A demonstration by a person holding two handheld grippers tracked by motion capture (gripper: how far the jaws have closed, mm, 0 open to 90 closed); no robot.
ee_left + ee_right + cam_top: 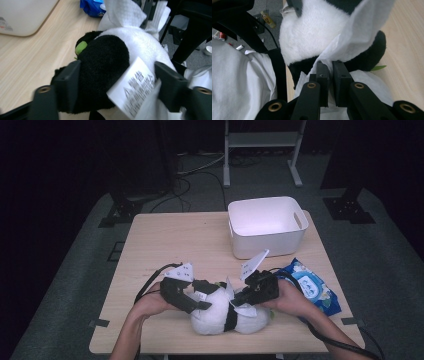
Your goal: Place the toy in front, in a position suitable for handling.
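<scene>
**Panda toy wiped at the near edge of the surface**

A black-and-white plush panda [225, 314] lies on its side at the near edge of the wooden surface [175, 240], between the person's two hands. The left gripper [192, 301] sits at the toy's left end; in the left gripper view its jaws stand apart on either side of a black limb, with a printed white label [132, 87] lying against the right jaw. Whether the pads press the plush cannot be told, so the grip is uncertain. The right gripper [239, 301] meets the toy from the right. In the right gripper view its jaws are pressed nearly together on a white wet wipe [359, 32], which drapes up over the panda's white fur. A small green leaf [378, 67] pokes out beside the toy's black part. Behind the panda stands a white bin [267, 226], well apart from it. A blue wipes pack [312, 287] lies just right of the right hand.
</scene>
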